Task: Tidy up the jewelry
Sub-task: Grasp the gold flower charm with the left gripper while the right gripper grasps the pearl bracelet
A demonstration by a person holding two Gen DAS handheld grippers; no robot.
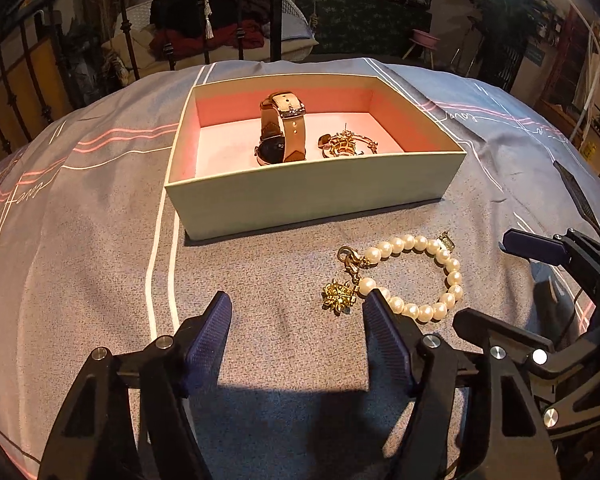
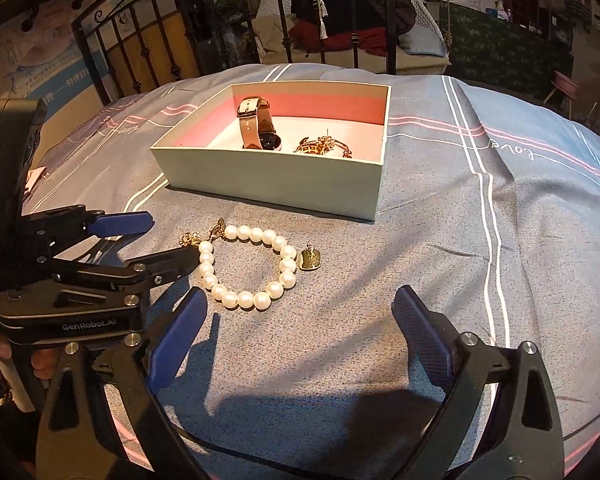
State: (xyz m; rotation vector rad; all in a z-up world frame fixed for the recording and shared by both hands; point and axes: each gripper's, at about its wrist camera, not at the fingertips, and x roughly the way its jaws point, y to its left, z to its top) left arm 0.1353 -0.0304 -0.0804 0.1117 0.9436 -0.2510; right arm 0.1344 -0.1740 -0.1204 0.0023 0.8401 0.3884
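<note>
A: What is left to tidy?

B: One pearl bracelet [image 1: 416, 276], lying in a loop on the bed cover [image 1: 80, 240], just in front of the open box [image 1: 312, 196]. A gold charm [image 1: 338, 296] hangs off its clasp end, and a second small gold piece sits on the far side of the loop.

A: And the box?

B: It already holds a watch [image 1: 280, 128] with a tan strap, standing on its edge, and a small heap of gold jewelry [image 1: 346, 144] beside it. By my reckoning the task is well along, with the bracelet the last loose item in sight.

A: Where are the two tools?

B: The left gripper [image 1: 296, 312] points down at the cover, jaws apart, nothing between them. Its right-hand finger tip overlaps the near edge of the pearls; whether it touches them I cannot tell. The right gripper [image 2: 300, 308] sits low too, jaws spread wide and empty, with the bracelet just ahead of its left finger.

A: Why both so close?

B: Probably because a loose string of beads on soft cloth is awkward. I would guess one tool pinches the strand while the other steadies it.

A: Any risk?

B: The cloth may bunch up with the pearls, or the charm may snag.
</note>
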